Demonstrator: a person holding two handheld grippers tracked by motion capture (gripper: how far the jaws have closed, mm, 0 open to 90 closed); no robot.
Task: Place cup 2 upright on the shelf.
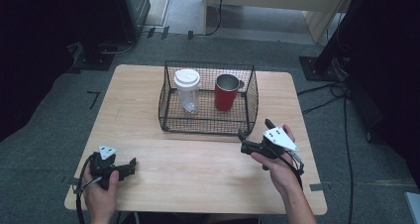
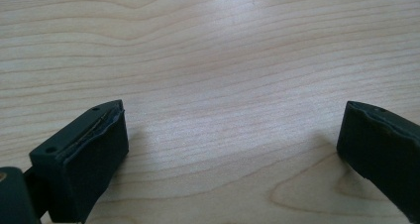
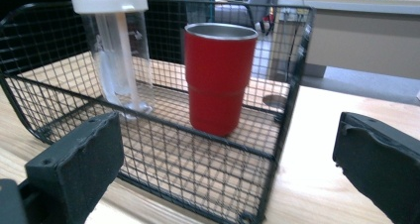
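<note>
Right gripper (image 1: 253,135) hovered, jaws spread wide and empty, at the wire basket's (image 1: 250,102) five o'clock; left gripper (image 1: 130,165) likewise spread over the table (image 1: 198,169).

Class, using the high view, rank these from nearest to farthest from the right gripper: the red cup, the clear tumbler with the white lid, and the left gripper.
1. Red cup: in the wire basket's right half, up and left of the right gripper.
2. Clear tumbler: in the basket's left half, beyond the cup.
3. Left gripper: across the table, near its front left corner.
</note>
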